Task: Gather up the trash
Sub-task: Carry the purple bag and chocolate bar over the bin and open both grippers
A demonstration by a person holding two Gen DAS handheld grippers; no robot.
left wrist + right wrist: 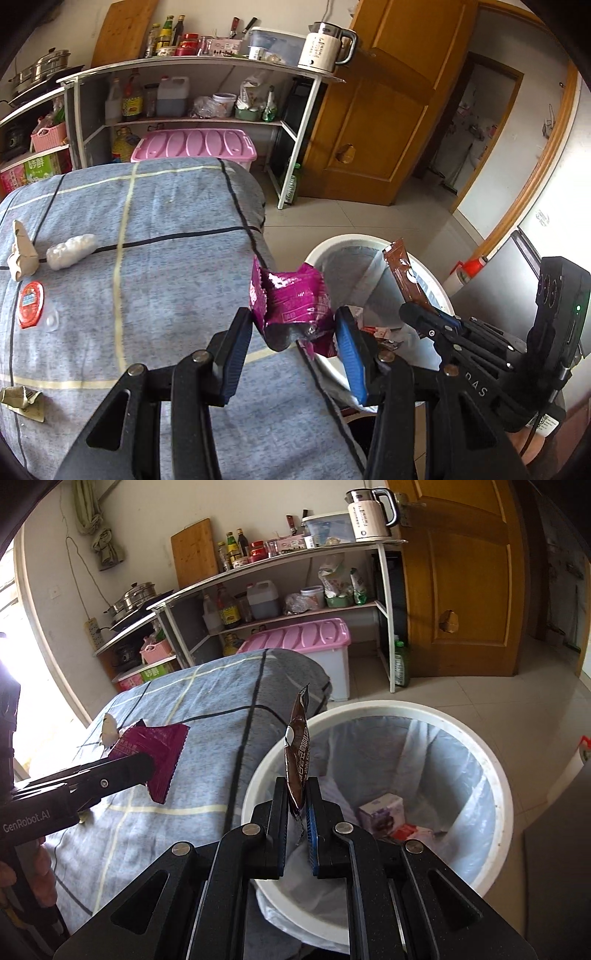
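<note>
My left gripper (293, 325) is shut on a crumpled magenta wrapper (291, 302), held over the right edge of the table with the blue-grey checked cloth (166, 295). My right gripper (297, 794) is shut on a thin brown sachet (297, 746) that stands upright over the near rim of the white bin (388, 707). The bin has a clear liner, and a small purple-and-white box (380, 812) lies inside. In the left wrist view the right gripper (413, 312) and its brown sachet (406, 280) hang above the bin (340, 242). The right wrist view shows the left gripper (147, 766) and the magenta wrapper (159, 753) from the side.
On the cloth lie a white crumpled tissue (72, 251), a beige paper scrap (22, 251), a red round lid (31, 304) and an olive wrapper (22, 400). Behind stand a shelf unit (207, 122) with bottles, a pink-lidded box (195, 144) and a wooden door (376, 122).
</note>
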